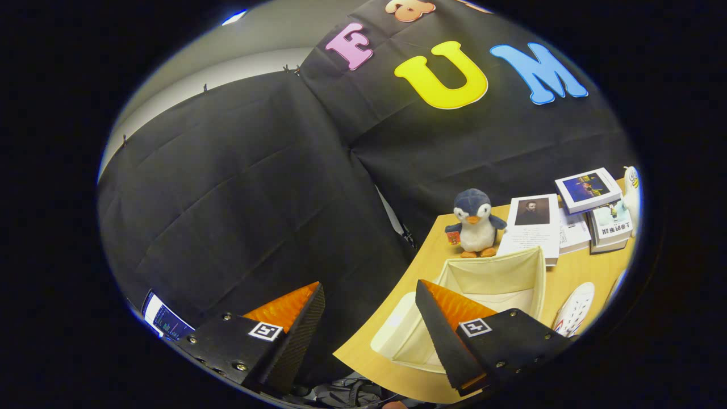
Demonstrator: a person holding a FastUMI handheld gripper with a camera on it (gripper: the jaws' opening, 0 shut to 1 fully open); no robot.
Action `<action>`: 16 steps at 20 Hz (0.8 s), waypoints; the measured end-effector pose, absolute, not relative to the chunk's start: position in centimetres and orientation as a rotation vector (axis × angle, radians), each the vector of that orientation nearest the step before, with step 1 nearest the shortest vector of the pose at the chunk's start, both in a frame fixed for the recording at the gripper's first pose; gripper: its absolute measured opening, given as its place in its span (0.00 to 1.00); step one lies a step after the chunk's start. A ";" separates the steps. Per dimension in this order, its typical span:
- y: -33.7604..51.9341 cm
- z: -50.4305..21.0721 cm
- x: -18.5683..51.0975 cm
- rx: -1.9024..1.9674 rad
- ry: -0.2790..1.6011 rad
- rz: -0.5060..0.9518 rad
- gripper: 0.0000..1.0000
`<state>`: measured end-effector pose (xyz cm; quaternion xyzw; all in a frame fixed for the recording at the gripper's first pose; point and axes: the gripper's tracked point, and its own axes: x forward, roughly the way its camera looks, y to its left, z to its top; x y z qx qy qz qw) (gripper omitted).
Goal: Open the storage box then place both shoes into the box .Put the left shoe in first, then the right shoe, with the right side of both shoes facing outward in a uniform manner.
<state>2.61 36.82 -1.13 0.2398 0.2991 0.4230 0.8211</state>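
Note:
My gripper (369, 298) is open, its two fingers spread wide with nothing between them, held off the left end of the wooden table (573, 271). A cream fabric storage box (505, 272) stands open on the table, just beyond the right finger (440, 318). Its cream lid (400, 335) lies flat at the table's corner, beside the box and partly behind that finger. One white shoe (576, 308) with perforated holes lies on the table to the right of the box. The left finger (298, 318) hangs in front of the black cloth wall.
A plush penguin (476, 222) stands behind the box. Several books (590, 210) are stacked along the table's far side, with a white plush toy (631, 193) at their far end. A lit screen (164, 321) shows low beside the left finger.

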 end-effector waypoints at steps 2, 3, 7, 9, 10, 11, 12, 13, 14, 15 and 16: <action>34.6 -2.1 3.7 0.470 0.632 0.856 0.97; 33.7 -2.7 4.1 0.453 0.630 0.834 0.97; 30.0 -5.0 5.8 0.424 0.634 0.754 0.97; 28.3 -6.2 6.5 0.413 0.642 0.716 0.97; 27.4 -6.8 6.9 0.409 0.644 0.695 0.97; 26.5 -7.4 7.2 0.406 0.646 0.676 0.97; 25.7 -8.1 7.5 0.402 0.649 0.658 0.97; 24.8 -8.7 7.7 0.396 0.656 0.639 0.97; 23.9 -9.4 8.0 0.394 0.662 0.619 0.97; 23.2 -9.9 8.2 0.396 0.669 0.602 0.98; 22.6 -10.5 8.5 0.397 0.675 0.583 0.97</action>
